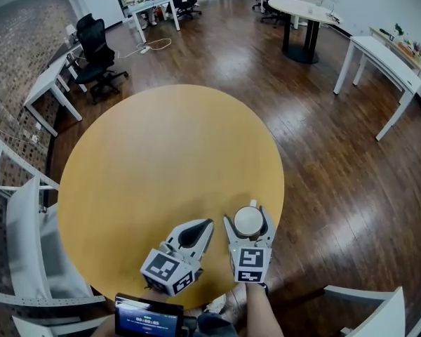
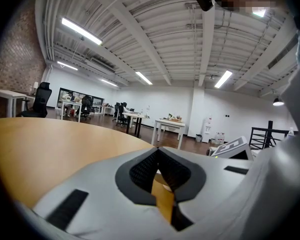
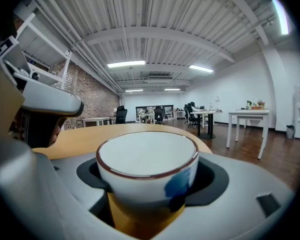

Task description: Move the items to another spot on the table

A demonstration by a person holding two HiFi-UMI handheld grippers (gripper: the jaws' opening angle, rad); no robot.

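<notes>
A white cup with a brown rim and a blue mark stands near the front right edge of the round wooden table. My right gripper is shut on the cup, its two jaws pressed against the cup's sides. The cup looks empty inside. My left gripper lies just left of it, low over the table, shut with nothing between its dark pads. In the left gripper view, the jaws of my left gripper meet at the tips.
The table's far and left parts are bare wood. A white chair stands at the table's left, another white chair at the front right. A phone shows at the bottom edge. Desks and office chairs stand far behind.
</notes>
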